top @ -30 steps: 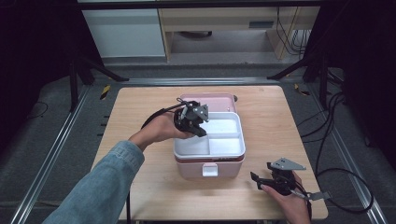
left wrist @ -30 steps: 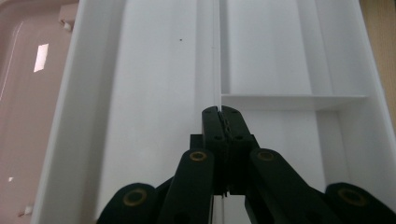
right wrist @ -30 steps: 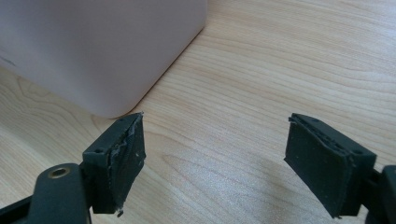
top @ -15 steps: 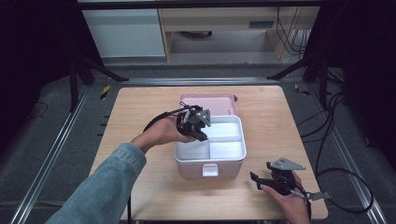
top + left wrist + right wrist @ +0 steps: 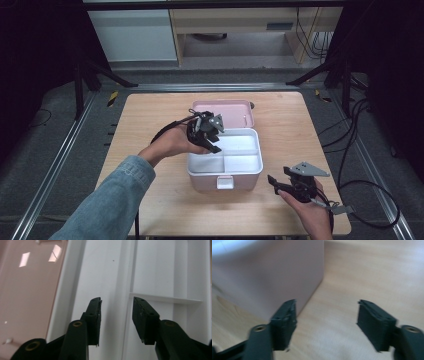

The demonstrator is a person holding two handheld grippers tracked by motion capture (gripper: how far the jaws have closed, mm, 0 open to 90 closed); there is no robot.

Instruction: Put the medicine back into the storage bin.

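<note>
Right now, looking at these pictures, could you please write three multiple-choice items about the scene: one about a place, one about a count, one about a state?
1. Where is the left gripper?
A. over the rear-left part of the open lunch box
B. on the floor
C. at the table's right edge

2. How many compartments does the white tray show?
A. one
B. three
C. six

3. In what state is the right gripper?
A. shut on a spoon
B. shut on the pink lid
C. open, holding nothing

Answers:
1. A, since the high view shows it above the box's back corner, next to the pink lid.
2. B, since there is one long compartment at the back and two at the front.
3. C, since the right gripper view shows bare table between its jaws.
</note>
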